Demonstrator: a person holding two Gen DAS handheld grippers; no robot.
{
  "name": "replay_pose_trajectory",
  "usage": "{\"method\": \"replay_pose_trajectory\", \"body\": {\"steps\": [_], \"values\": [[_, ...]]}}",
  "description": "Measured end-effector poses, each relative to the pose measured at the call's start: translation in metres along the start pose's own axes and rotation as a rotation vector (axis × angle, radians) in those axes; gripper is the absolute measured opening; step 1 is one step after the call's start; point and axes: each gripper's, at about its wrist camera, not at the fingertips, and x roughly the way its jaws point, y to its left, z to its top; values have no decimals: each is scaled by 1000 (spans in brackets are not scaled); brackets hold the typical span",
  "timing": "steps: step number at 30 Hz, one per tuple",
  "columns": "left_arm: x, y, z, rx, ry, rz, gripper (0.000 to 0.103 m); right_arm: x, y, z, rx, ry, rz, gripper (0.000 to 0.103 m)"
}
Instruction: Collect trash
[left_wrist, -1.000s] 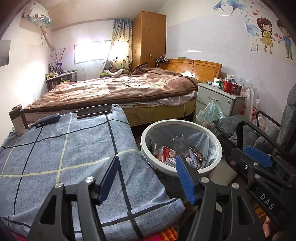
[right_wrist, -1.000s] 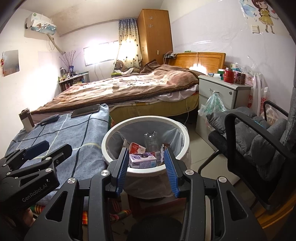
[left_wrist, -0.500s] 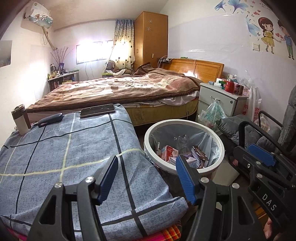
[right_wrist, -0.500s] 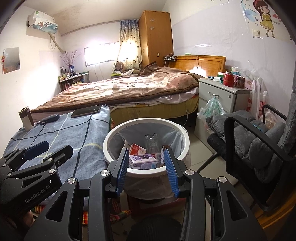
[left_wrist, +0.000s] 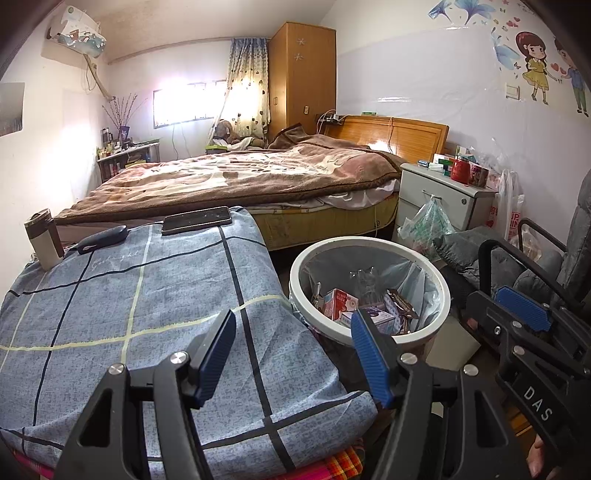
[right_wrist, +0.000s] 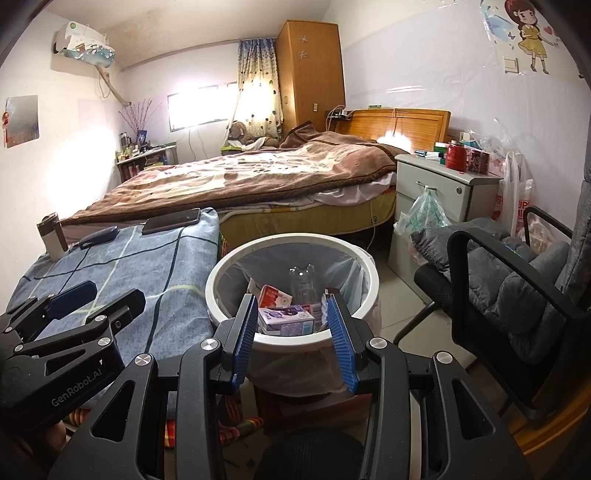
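A white round trash bin (left_wrist: 439, 291) with a clear liner stands on the floor between the covered table and the chair; it also shows in the right wrist view (right_wrist: 364, 266). Inside lie small cartons (right_wrist: 286, 319), wrappers (left_wrist: 400, 304) and a clear plastic bottle (right_wrist: 303, 282). My left gripper (left_wrist: 293, 349) is open and empty, above the table's near right corner beside the bin. My right gripper (right_wrist: 291, 338) is open and empty, in front of the bin's near rim.
The table under a blue checked cloth (left_wrist: 129, 295) carries a phone (left_wrist: 197, 220), a dark case (left_wrist: 101, 234) and a travel mug (left_wrist: 42, 238). A bed (left_wrist: 240, 177) lies behind. A white nightstand (left_wrist: 443, 194) and a grey padded chair (right_wrist: 517, 280) stand at the right.
Both grippers have drawn back and risen slightly, so the bin and table sit a little lower and farther. Both jaws stay open and empty.
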Motion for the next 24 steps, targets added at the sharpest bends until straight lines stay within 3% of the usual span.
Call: {"method": "replay_pose_trajectory", "body": {"steps": [24], "values": [[-1,2,-1,1,-3,10,67,-2,-1,0,3,4,-3,42]]}}
